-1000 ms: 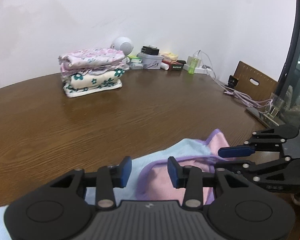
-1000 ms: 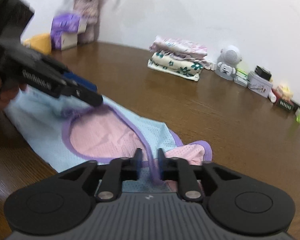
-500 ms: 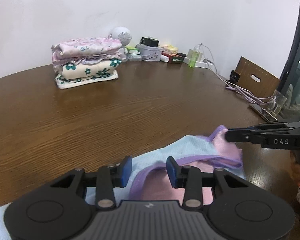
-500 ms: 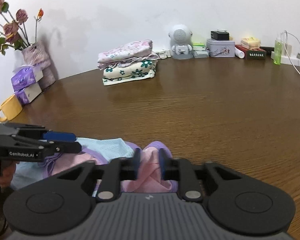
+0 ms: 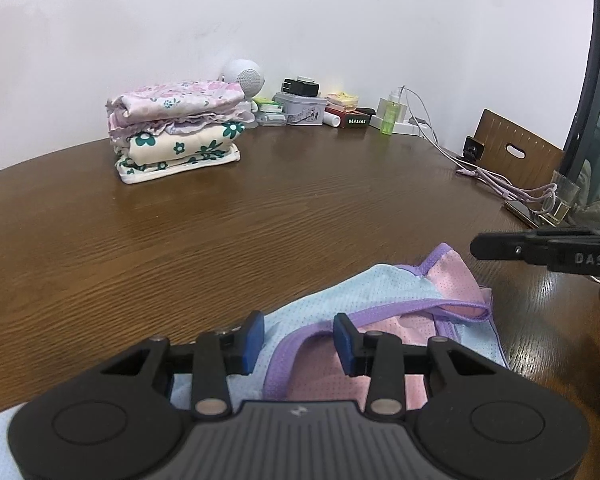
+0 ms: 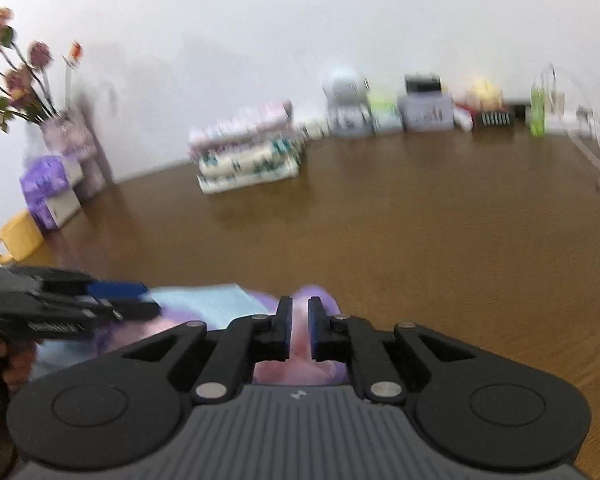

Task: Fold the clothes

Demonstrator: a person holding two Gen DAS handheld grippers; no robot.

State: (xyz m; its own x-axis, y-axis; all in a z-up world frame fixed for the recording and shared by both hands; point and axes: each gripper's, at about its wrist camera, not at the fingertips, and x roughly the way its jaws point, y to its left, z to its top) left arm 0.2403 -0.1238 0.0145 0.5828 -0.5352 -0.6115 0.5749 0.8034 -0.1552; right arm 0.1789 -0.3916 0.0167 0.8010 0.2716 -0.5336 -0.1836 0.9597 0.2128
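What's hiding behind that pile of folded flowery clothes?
A round white speaker-like gadget peeks out behind the folded pile, next to the wall. Only its top shows; the pile covers its lower part and anything else back there.

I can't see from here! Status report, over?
Left gripper open over shirt. Right gripper narrowly open, pulled clear. Shirt part folded on table. Nothing in the way.

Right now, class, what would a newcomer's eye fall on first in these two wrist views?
Nearest the cameras, a pale blue and pink garment with purple trim lies rumpled on the brown wooden table, under the open left gripper. Farther back, near the white wall, sits a neat stack of folded floral clothes.
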